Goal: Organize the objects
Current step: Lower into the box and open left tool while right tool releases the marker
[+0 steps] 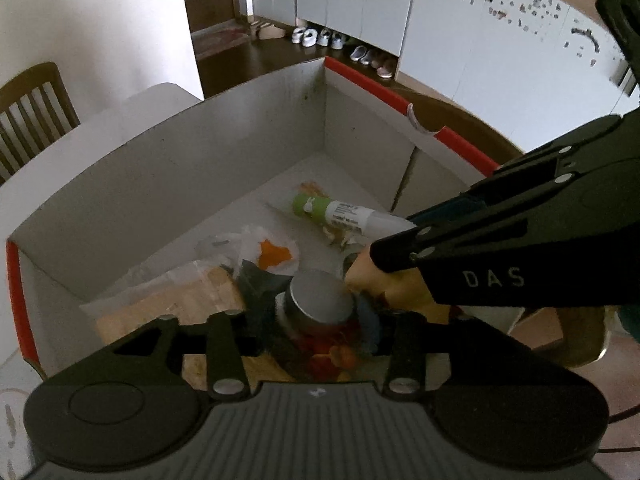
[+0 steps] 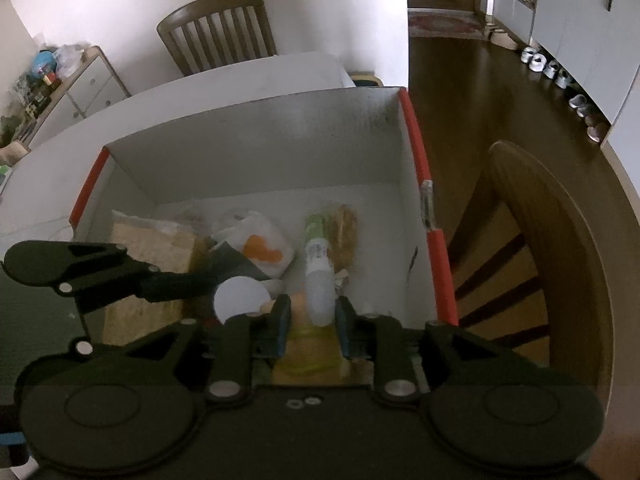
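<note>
A white cardboard box (image 1: 240, 128) with red rims stands on the table, holding several items. My left gripper (image 1: 318, 320) reaches down into it, with a jar with a silver lid (image 1: 316, 300) standing between its fingers. The pads look just clear of the jar, so the gripper is open. My right gripper (image 2: 313, 316) is beside it, slightly open over a tan packet (image 2: 304, 344). In the left wrist view the right gripper (image 1: 396, 240) comes in from the right above that packet (image 1: 384, 284). A green and white tube (image 2: 318, 256) lies just ahead of it.
Also in the box are a plastic bag with an orange patch (image 1: 272, 254) and a flat tan pack in clear wrap (image 1: 172, 300). A wooden chair (image 2: 552, 240) stands right of the box and another (image 2: 218, 28) behind the white table (image 2: 260, 76). Shoes line the cabinets.
</note>
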{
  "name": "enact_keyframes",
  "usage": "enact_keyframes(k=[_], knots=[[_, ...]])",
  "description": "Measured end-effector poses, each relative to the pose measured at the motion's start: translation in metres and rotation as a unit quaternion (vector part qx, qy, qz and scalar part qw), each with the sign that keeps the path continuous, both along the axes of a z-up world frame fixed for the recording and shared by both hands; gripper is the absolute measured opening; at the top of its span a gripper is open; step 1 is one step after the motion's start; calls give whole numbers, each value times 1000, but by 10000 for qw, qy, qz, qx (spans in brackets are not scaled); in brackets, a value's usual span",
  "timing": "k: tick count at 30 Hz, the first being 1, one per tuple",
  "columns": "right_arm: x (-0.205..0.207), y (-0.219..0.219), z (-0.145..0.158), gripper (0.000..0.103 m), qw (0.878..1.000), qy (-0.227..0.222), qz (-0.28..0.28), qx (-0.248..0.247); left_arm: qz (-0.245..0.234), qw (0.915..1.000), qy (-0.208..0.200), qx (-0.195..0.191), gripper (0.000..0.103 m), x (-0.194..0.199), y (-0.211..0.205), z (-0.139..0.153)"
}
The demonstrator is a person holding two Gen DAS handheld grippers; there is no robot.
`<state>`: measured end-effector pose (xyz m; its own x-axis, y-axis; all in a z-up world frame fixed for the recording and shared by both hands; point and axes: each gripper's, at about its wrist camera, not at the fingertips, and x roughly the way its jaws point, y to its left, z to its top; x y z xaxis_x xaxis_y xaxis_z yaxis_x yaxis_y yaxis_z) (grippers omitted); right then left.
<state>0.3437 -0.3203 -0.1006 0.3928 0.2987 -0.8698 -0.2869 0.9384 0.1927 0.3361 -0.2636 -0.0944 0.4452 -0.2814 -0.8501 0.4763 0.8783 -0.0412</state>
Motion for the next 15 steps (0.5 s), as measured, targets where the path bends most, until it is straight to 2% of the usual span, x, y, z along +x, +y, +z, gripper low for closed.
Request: enact_keyframes(k=[5, 15], knots=[[-4, -1, 5, 28, 10000, -7, -8, 19, 17, 9998, -61, -197, 61, -7, 7, 8], [-20, -5, 31, 35, 9995, -273, 11, 126, 59, 9987, -403, -314, 65, -30, 23, 33]])
